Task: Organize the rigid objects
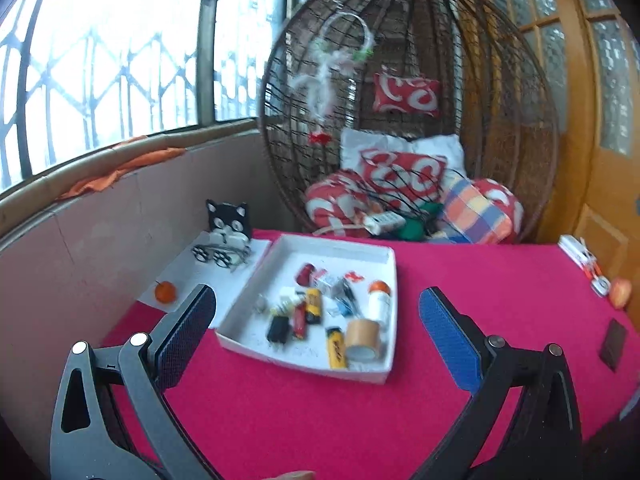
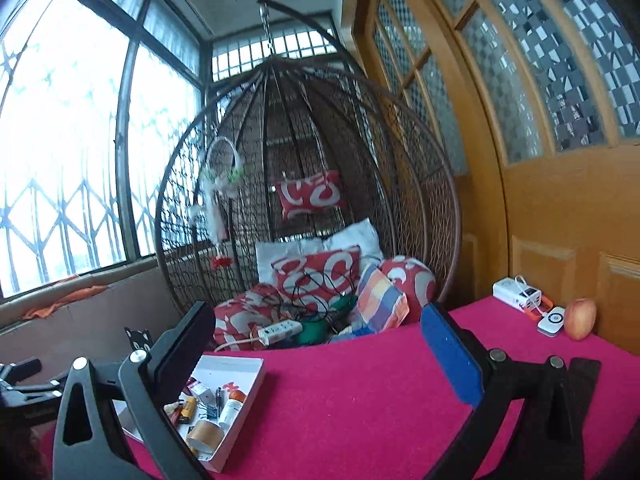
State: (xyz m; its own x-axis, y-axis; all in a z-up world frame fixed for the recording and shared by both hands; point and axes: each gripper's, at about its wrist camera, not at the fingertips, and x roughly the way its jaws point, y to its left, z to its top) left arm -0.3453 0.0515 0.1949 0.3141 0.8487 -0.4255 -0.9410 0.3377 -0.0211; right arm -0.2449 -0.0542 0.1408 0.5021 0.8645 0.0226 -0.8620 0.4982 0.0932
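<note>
Both tongs are spread wide and nothing is held: the left tongs (image 1: 316,312) are poised over the near side of the white tray (image 1: 390,276), the right tongs (image 2: 316,340) over bare red cloth further right, with the tray at their lower left.

Little organizing can be judged done. Inside the tray, which sits toward the left part of the desk (image 1: 480,288), the small rigid things lie mixed and unaligned: a tape roll (image 1: 362,338) at the near right corner, a yellow lighter (image 1: 336,348) just beside it, a white bottle (image 1: 379,300) with an orange cap along the right wall, a yellow battery (image 1: 314,306), a black plug (image 1: 279,328) and clips between. Sorting is judged yet to start.

Only the left view shows the whole tray, plus an orange (image 1: 165,292) and a cat-shaped holder (image 1: 228,224) on white paper at the far left corner. Only the right view shows clearly the power bank (image 2: 516,294), a round white device (image 2: 552,320) and an apple (image 2: 580,318) at the far right edge; a black wallet-like thing (image 2: 582,376) lies nearer
</note>
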